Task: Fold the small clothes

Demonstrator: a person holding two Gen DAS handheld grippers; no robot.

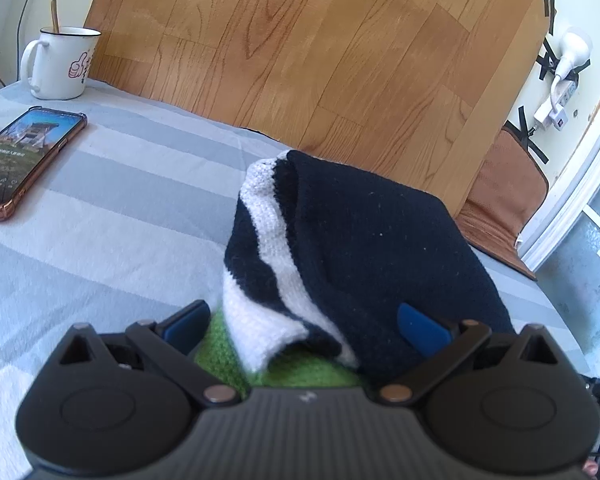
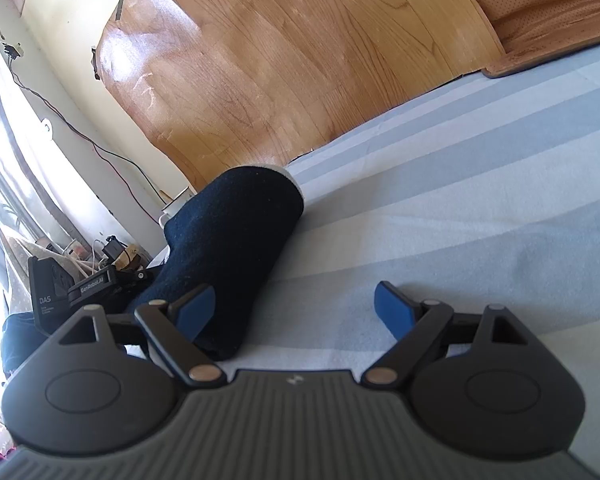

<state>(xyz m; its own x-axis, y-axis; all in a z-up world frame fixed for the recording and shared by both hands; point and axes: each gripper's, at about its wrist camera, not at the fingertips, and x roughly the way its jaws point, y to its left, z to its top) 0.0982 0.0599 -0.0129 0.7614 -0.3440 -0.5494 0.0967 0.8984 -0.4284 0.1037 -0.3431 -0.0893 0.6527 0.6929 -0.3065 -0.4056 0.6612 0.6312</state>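
A folded knit garment [image 1: 372, 248], navy with white stripes and a green part underneath, lies on the blue-and-grey striped cloth [image 1: 100, 240]. My left gripper [image 1: 304, 326] is open with its jaws spread wide, and the near end of the garment sits between the blue pads [image 1: 422, 328]. In the right wrist view the same garment [image 2: 240, 240] shows as a navy roll at centre left. My right gripper [image 2: 296, 312] is open beside it. Its left pad [image 2: 196, 310] is in front of the roll's near end, and its right pad is over bare cloth.
A white mug [image 1: 60, 64] with a spoon and a phone [image 1: 24, 156] lie at the far left. A wood-pattern board [image 1: 300, 40] stands behind the bed, with a brown cushion [image 1: 504, 192] at its right. A black device [image 2: 88, 284] and cables sit left of the roll.
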